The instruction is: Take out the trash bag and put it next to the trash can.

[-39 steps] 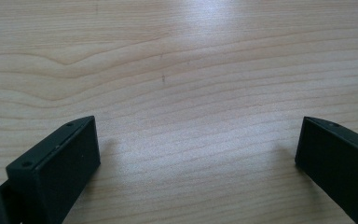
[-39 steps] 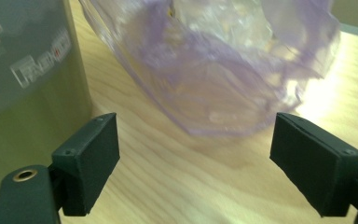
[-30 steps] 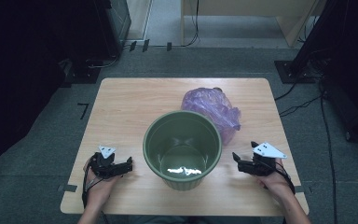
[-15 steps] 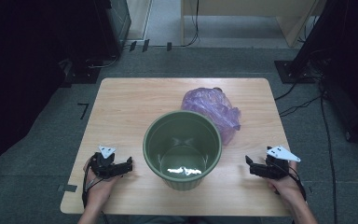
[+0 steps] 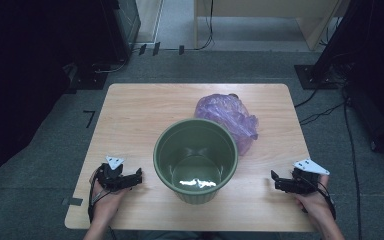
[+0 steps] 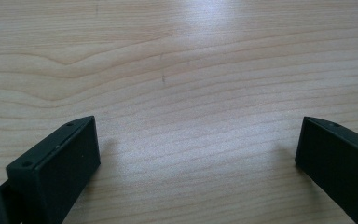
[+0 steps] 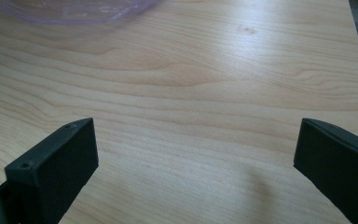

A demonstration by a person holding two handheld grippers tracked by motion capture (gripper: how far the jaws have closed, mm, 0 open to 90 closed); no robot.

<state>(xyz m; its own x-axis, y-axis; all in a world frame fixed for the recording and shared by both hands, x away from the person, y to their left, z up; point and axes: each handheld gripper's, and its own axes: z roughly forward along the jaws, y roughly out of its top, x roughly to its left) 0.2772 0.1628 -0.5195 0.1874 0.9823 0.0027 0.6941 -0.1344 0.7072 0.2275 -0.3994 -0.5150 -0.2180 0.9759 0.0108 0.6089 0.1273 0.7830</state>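
Green and empty, the plastic bucket (image 5: 195,160) stands low in the frame's centre on the wooden table (image 5: 130,115), a crumpled purple bag (image 5: 228,118) touching its upper right. I hold my left gripper (image 5: 136,178) at lower left and my right gripper (image 5: 275,181) at lower right, each with jaws spread wide over bare wood.

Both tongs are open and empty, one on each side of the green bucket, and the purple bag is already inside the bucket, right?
Not quite. In the high view the purple bag lies on the table behind the green bucket, not inside it. The rest holds: left tongs and right tongs flank it, open and empty.
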